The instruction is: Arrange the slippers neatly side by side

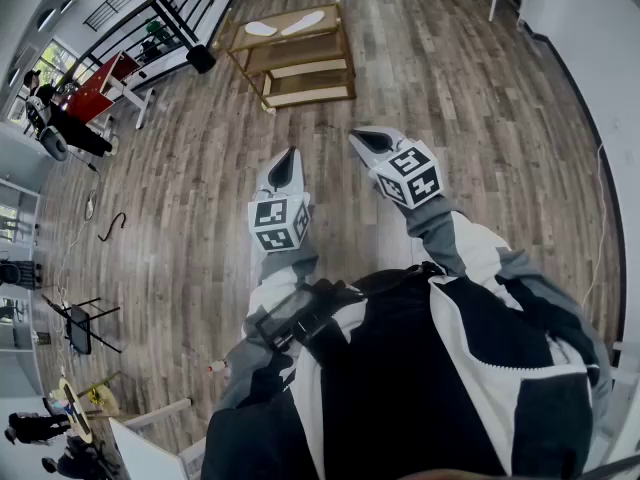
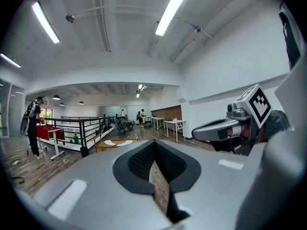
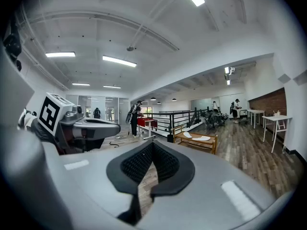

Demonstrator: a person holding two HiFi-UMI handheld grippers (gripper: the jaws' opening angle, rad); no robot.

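Two flat white slippers [image 1: 283,25] lie on top of a low, open wooden rack [image 1: 298,52], well ahead of my jaws and too small to make out in detail. My left gripper [image 1: 289,154] and right gripper [image 1: 358,136] are both closed on nothing. I hold them near each other, almost level.

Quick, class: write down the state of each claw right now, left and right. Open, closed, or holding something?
Left claw: closed, holding nothing.
Right claw: closed, holding nothing.
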